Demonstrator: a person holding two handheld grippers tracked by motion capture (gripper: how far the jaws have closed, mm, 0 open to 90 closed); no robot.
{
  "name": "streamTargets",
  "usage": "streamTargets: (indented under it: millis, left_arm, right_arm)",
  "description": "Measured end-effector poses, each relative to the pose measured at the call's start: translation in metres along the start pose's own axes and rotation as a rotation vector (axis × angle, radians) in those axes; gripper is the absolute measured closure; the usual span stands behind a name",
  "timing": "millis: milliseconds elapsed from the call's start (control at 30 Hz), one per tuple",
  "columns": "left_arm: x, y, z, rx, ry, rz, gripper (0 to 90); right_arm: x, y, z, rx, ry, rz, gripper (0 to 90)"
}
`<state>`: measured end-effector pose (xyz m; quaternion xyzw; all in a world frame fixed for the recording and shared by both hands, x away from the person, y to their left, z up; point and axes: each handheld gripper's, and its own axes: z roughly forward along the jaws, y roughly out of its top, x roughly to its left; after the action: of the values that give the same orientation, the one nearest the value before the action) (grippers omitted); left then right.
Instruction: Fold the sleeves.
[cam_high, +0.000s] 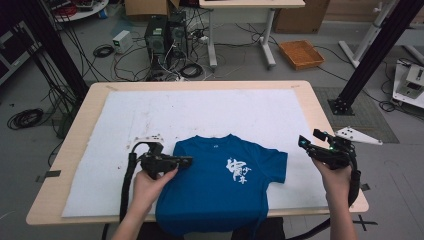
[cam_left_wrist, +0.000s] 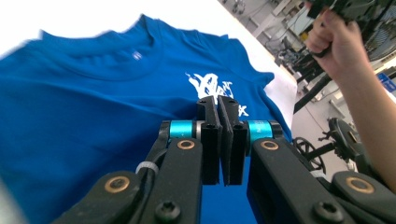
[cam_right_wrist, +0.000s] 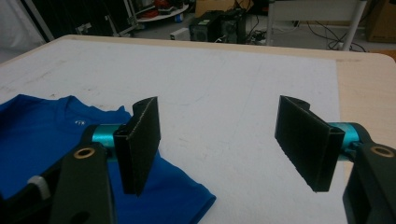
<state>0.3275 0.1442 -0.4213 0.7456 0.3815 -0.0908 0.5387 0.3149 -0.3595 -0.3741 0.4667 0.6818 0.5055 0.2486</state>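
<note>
The blue cotton T-shirt with white print (cam_high: 220, 185) lies flat on the white table cover (cam_high: 100, 150). The left gripper (cam_high: 189, 161) sits over the shirt's sleeve edge with jaws closed and empty. The right gripper (cam_high: 310, 141), jaws spread wide, hovers beside the other sleeve.

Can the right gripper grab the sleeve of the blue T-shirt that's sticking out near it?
Probably yes. The right gripper hangs open beside the T-shirt's sleeve, and only bare white mat lies between them. Its own view shows that sleeve just below the wide-open jaws, so nothing seems to block the way.
</note>
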Motion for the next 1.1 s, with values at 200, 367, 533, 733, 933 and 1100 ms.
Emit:
streamTargets:
  millis: [200,367,533,733,933,1100]
  left_arm:
    - [-0.006,-0.001,0.008,-0.057,0.006,0.057,71.7]
    - [-0.004,-0.004,-0.022,-0.090,0.065,0.105,60.4]
    - [0.002,-0.021,-0.041,-0.027,0.192,0.067,58.2]
    - [-0.004,-0.034,-0.027,0.087,0.260,0.100,55.2]
    - [-0.008,-0.039,-0.019,0.150,0.162,0.168,86.0]
    - [-0.014,-0.041,-0.024,0.180,-0.054,0.287,85.9]
  right_arm:
    - [-0.002,-0.001,0.000,0.003,-0.002,0.003,31.0]
    - [-0.003,-0.002,-0.001,0.004,-0.004,0.010,31.0]
    - [-0.004,-0.003,-0.002,0.003,-0.006,0.017,31.1]
    - [-0.001,-0.002,0.001,0.008,-0.004,0.014,31.1]
    - [-0.001,-0.003,0.000,0.010,-0.004,0.011,31.0]
    - [-0.005,-0.003,-0.001,0.004,-0.007,0.015,31.1]
